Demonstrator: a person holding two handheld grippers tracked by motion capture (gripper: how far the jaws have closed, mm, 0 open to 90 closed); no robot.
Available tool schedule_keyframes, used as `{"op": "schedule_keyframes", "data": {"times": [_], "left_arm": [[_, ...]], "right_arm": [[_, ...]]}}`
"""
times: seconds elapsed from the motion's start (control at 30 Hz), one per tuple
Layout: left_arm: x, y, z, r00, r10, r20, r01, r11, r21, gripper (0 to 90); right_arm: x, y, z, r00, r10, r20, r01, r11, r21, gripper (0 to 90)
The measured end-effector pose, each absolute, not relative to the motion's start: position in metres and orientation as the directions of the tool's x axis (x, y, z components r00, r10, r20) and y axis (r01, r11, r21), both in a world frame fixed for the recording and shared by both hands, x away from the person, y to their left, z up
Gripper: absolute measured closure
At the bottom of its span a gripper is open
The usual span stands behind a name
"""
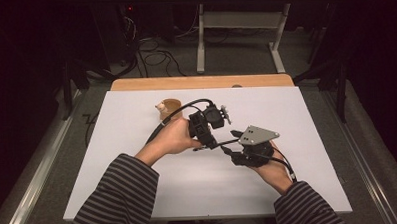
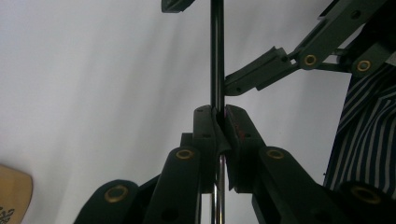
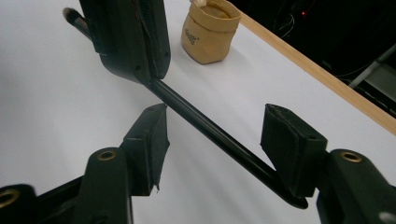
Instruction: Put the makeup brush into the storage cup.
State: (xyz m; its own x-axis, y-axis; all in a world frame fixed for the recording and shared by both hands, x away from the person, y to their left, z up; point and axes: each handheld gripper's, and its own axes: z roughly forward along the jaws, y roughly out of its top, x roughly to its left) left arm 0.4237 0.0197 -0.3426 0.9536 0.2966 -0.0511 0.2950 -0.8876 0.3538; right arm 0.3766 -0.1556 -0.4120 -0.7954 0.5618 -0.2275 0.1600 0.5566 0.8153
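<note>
The white table (image 1: 139,184) carries the work, its wooden far edge showing beyond the white surface. A person in striped sleeves (image 1: 120,197) reaches in from the near edge, with 1 gripper in each hand, and both meet near the middle of the table, slightly toward the near edge. The left gripper (image 1: 213,144) is clenched on a thin black rod (image 1: 226,142): in the left gripper view its 2 pads press together with the rod (image 2: 216,56) running straight up between them and on past their tips. The right gripper (image 1: 227,151), with a grey three-cornered plate (image 1: 257,135) on top, faces the left one from the right side. Its jaws stand apart, and in the right gripper view the rod (image 3: 205,123) crosses the gap between its 2 pads on a slant; the rod's near end passes in front of the right pad, though whether it touches that pad I cannot tell, and the left pad (image 3: 150,140) lies just beside the rod without pressing on it. A small tan pouch (image 1: 170,109) stands upright toward the far left part of the table, well apart from the rod, with something pale at its rim.
</note>
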Motion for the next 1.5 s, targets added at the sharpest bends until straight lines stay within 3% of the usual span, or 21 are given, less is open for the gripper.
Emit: {"op": "schedule_keyframes", "data": {"times": [0.8, 1.5], "left_arm": [[0.425, 0.02, -0.342, 0.954, 0.297, -0.044, 0.292, -0.886, 0.359, 83.3], [0.426, 0.02, -0.344, 0.957, 0.286, -0.039, 0.28, -0.888, 0.365, 79.1]], "right_arm": [[0.373, -0.149, -0.418, -0.807, 0.528, -0.266, 0.139, 0.607, 0.782, 66.0], [0.364, -0.138, -0.423, -0.865, 0.401, -0.301, 0.068, 0.689, 0.722, 85.4]]}}
